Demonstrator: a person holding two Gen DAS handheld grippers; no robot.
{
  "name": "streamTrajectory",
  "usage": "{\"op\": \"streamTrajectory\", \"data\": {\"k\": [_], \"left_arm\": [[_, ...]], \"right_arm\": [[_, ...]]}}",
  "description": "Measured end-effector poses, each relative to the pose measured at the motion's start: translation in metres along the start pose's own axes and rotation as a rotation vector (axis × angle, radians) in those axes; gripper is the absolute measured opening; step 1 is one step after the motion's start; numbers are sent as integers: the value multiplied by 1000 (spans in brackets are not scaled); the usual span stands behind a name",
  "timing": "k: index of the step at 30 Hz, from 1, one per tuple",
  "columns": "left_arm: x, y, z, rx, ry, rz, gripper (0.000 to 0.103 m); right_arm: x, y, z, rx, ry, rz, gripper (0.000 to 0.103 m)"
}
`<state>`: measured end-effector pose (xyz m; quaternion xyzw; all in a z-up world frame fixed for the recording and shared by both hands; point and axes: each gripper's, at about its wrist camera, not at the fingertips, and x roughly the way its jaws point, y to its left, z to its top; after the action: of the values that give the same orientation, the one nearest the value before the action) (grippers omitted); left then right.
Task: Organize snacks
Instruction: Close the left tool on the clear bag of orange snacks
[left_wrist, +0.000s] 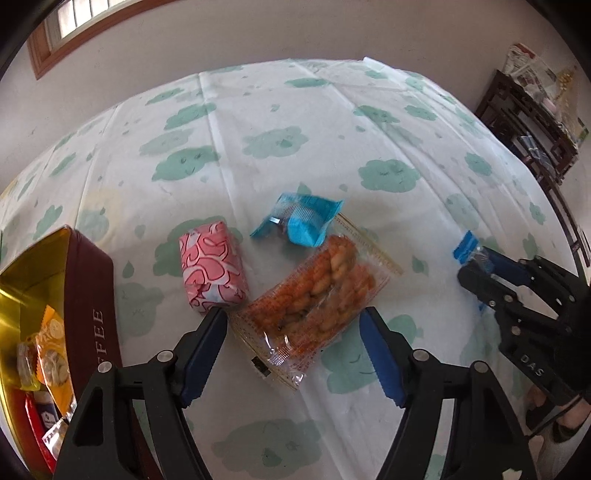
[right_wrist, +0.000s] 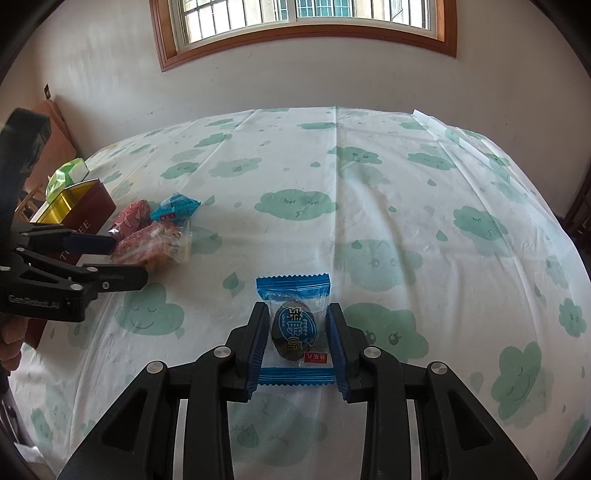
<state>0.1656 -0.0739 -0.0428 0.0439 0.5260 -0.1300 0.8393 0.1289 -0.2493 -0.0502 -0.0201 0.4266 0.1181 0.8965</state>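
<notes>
Far ahead of the jaws a plain white wall (right_wrist: 110, 74) holds a wooden-framed window (right_wrist: 303, 33), bright with daylight. A dark wooden shelf (left_wrist: 532, 125) stands off to the right.

"DAS" on right tool (left_wrist: 471, 275)

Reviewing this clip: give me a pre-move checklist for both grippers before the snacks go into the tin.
1. Right gripper shut on egg packet: ok.
2. Egg packet lifted clear of tablecloth: cannot tell.
3. Left gripper straddles twist packet: ok.
4. Left pads pressing the twist packet: not ok, gaps on both sides.
5. Pink packet clear of the left gripper: not ok, it sits right at one fingertip.
6. Tin open with room: ok.
</notes>
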Motion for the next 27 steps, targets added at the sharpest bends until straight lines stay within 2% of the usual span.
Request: {"op": "streamTrajectory", "data": {"k": [10,17,27], "left_arm": [[7,-8,12,56,22,3,71],[5,-28,0,144,45,-50,71],[-9,-26,4,128,13,-82,71]], "right_arm": [[0,0,0,2,0,2,33],[0,0,0,2,0,2,33],[0,0,0,3,0,3,33]]}}
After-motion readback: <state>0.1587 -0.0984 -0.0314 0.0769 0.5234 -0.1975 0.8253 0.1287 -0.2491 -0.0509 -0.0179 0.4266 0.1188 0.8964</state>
